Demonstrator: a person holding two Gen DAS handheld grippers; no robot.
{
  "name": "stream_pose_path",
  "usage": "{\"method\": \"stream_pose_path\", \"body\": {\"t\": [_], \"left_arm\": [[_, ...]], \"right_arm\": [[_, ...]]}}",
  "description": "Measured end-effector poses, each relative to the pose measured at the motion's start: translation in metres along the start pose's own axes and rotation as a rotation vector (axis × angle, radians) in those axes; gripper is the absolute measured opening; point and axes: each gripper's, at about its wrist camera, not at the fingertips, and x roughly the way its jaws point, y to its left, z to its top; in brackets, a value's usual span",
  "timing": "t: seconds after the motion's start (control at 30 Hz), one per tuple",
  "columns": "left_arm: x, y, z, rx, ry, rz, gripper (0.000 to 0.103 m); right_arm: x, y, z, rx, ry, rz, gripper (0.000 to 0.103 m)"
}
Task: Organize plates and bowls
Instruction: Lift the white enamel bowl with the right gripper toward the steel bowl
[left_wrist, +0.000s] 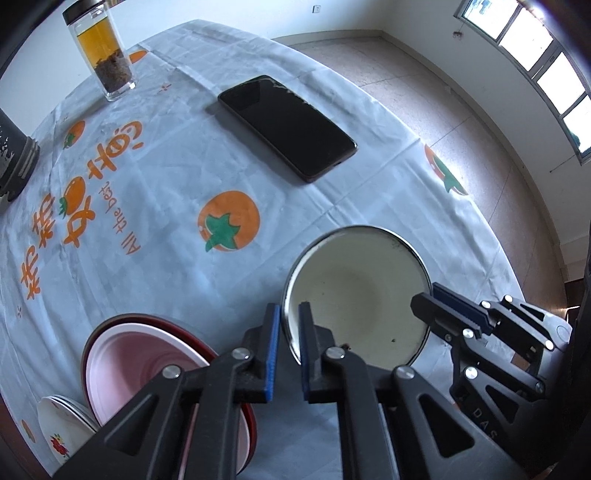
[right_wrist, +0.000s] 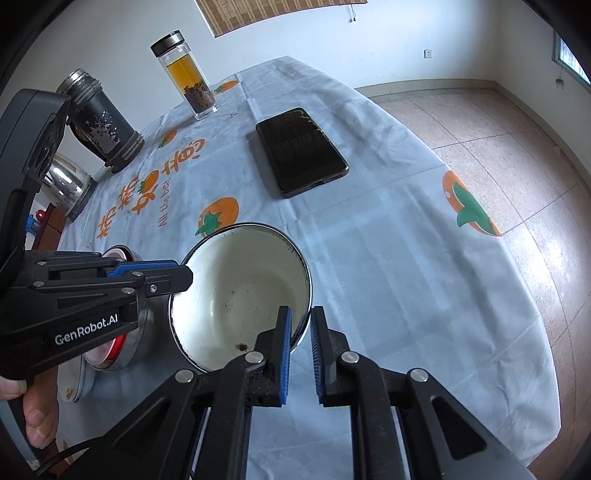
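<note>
Pale cloth printed with orange fruit covers the counter (left_wrist: 177, 155), with a phone (left_wrist: 288, 127) and a glass tea bottle (left_wrist: 101, 48) toward 12 o'clock. Near the front edge sits the white enamel bowl (left_wrist: 358, 295), and both claws pinch its rim: the left claw (left_wrist: 288, 347) has 1 blue pad inside and 1 outside the wall at the bowl's 9 o'clock, while the right claw (right_wrist: 299, 350) grips the wall at about 4 o'clock in its own view. At 8 o'clock of the bowl in the left wrist view lie a pink plate (left_wrist: 140, 365) nested in a red one (left_wrist: 251, 421), with small white flowered plates (left_wrist: 62, 428) beyond. The step in hand looks like a 2-sided lift of the bowl toward that stack. Doing it well means raising both sides together, keeping the rim level so the thin wall does not slip from the pads, and clearing the plates' edges before lowering.
</note>
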Motion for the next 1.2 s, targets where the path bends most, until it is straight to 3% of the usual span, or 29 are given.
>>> {"method": "stream_pose_path", "body": {"t": [0.63, 1.2], "left_arm": [[-0.059, -0.003, -0.017, -0.060, -0.082, -0.026, 0.007], [-0.106, 0.033, -0.051, -0.205, -0.151, 0.007, 0.007]], "right_arm": [[-0.045, 0.009, 0.010, -0.014, -0.065, 0.017, 0.011], [-0.073, 0.061, 0.026, -0.147, -0.095, 0.095, 0.011]]}}
